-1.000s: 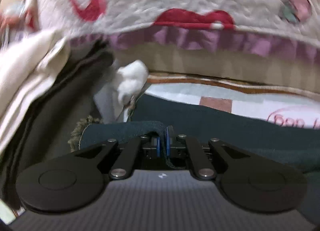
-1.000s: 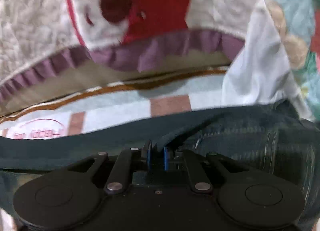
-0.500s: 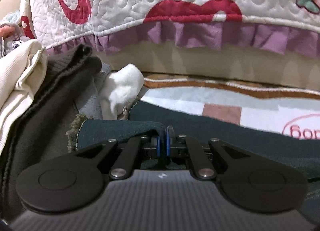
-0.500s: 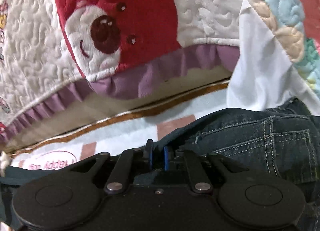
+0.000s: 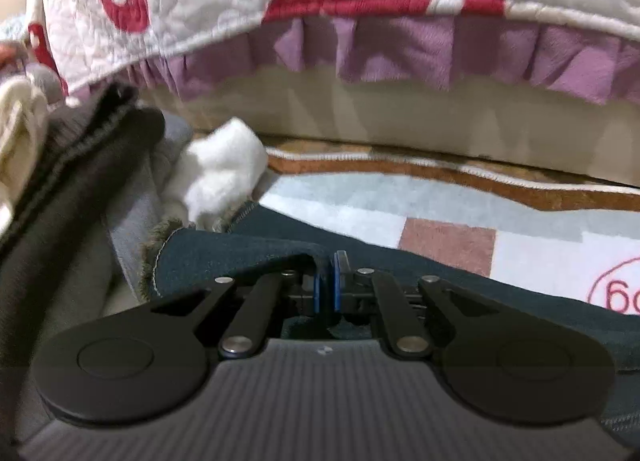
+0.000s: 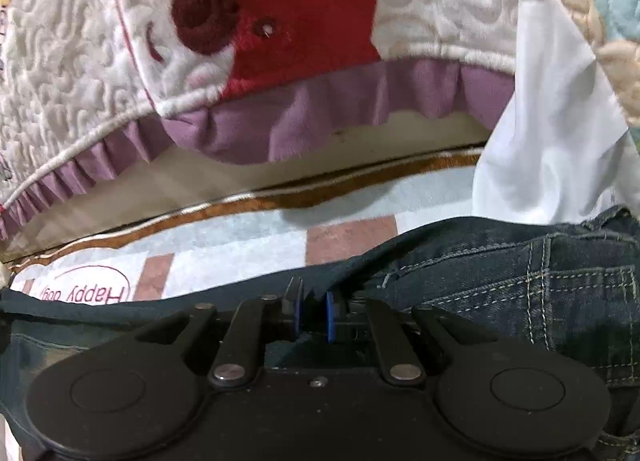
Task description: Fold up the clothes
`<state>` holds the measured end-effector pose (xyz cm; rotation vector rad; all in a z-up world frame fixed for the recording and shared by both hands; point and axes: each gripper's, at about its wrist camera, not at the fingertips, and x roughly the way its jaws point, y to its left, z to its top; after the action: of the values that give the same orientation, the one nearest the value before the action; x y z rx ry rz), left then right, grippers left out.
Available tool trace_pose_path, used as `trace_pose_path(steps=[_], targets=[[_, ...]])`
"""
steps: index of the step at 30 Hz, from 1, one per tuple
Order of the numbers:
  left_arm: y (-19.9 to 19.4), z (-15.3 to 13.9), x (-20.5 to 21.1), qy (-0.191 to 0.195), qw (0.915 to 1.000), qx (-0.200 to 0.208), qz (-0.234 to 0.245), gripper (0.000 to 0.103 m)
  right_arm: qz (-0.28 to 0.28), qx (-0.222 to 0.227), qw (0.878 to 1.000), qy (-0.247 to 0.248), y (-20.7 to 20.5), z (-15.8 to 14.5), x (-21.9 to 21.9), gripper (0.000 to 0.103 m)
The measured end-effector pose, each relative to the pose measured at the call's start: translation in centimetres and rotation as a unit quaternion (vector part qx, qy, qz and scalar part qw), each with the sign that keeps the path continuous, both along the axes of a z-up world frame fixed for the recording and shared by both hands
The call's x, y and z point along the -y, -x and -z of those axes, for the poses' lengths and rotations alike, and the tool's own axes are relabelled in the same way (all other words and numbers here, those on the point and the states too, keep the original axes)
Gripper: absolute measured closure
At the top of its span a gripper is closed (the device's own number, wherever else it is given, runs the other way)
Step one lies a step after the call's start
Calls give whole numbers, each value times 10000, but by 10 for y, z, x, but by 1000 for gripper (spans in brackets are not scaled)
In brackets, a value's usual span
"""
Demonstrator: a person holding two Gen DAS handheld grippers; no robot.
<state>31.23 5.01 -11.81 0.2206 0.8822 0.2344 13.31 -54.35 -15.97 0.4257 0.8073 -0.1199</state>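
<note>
Right gripper, jaws pinched on the folded edge of dark blue denim jeans lying on a pale checked rug. Behind, a white quilted bedspread with purple ruffle.

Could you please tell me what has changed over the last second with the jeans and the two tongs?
Both tongs carried the jeans lower, toward the rug. The left tongs have just been opening slightly, with denim between them. The right tongs stayed clamped on the fabric, and the clothes pile is unchanged.
</note>
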Motion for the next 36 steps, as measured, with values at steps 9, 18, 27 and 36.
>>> trace_pose_path(steps=[9,18,27,36], targets=[[51,-28,1,999,9923,292,673,63,1141,151,9854,-1256,29,-14,15,56],[126,-26,41,1144,9754,40,1885,62,257,766,9955,-499,63,-48,-51,57],[152,-2,66,739,9723,-279,2199,61,215,129,9995,191,137,-29,-126,56],[150,2,52,1204,9769,-327,1734,57,639,-193,9963,541,134,-9,-142,56]])
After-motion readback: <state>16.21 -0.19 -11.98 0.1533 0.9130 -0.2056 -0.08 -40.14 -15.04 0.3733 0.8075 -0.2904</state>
